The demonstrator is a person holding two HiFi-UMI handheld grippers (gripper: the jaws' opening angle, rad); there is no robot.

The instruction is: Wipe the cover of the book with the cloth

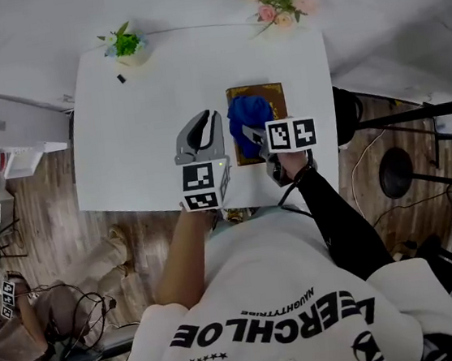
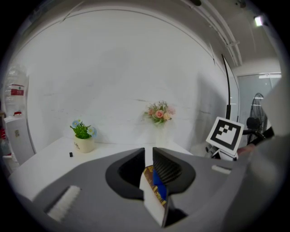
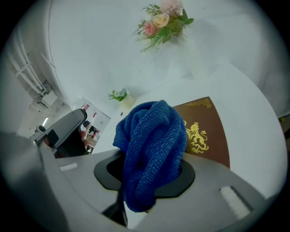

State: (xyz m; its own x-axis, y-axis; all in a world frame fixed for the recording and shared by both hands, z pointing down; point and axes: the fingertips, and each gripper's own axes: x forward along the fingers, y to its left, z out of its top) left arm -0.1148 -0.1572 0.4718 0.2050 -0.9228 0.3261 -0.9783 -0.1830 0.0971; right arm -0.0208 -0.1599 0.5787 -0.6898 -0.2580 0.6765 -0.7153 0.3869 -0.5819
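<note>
Right now the person is leaning over the white table and doing the wiping itself. The right gripper is clamping its jaws on a bunched blue cloth. That wad is sitting over the left and middle of the brown book, which is lying flat near the table's right edge with a gold lion emblem facing up. I am not managing to tell whether the cloth is pressing on the cover or hanging just above it. The left gripper is waiting just beside the book's left edge, its jaws standing only a narrow slit apart and holding nothing; book and cloth are showing through that slit. I am judging the wipe to be under way but not finished, since the right strip of the cover is lying bare. Next, the cloth is going to need dragging across that bare part under light downward pressure. The book is looking free to slide, so the left gripper may be needed to steady its edge.
</note>
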